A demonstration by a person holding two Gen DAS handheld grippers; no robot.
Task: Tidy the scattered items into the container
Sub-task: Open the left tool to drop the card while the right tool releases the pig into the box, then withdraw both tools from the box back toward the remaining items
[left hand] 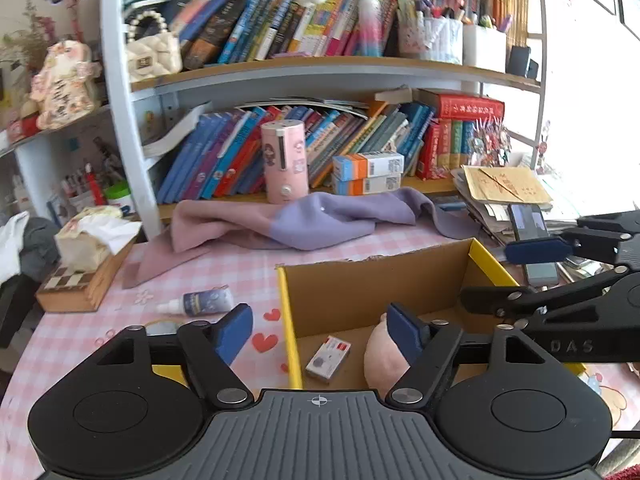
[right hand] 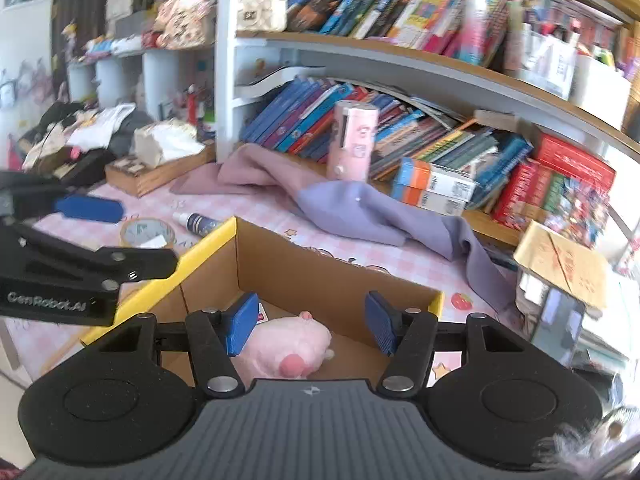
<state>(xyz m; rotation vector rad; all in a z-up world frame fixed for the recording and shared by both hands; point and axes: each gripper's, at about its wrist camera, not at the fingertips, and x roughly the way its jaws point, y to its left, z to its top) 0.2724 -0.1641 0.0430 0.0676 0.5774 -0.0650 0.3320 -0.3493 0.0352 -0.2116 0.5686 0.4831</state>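
The cardboard box (left hand: 360,288) with yellow rims stands on the pink checked table. A pink plush toy (right hand: 284,350) and a small white and red packet (left hand: 328,358) lie on its floor. My left gripper (left hand: 320,334) hangs open over the box's left wall with nothing between its pads. My right gripper (right hand: 310,328) is open above the plush toy, not pressing on it. On the table left of the box lie a small dark blue bottle (left hand: 204,304) and a roll of tape (right hand: 146,232). The right gripper's fingers (left hand: 536,250) reach in over the box's right rim.
A pink and lilac cloth (left hand: 312,220) is crumpled behind the box, in front of a pink canister (left hand: 284,160) and the bookshelf. A wooden tissue box (left hand: 88,264) sits at the left. Papers and a phone (left hand: 532,232) are stacked at the right.
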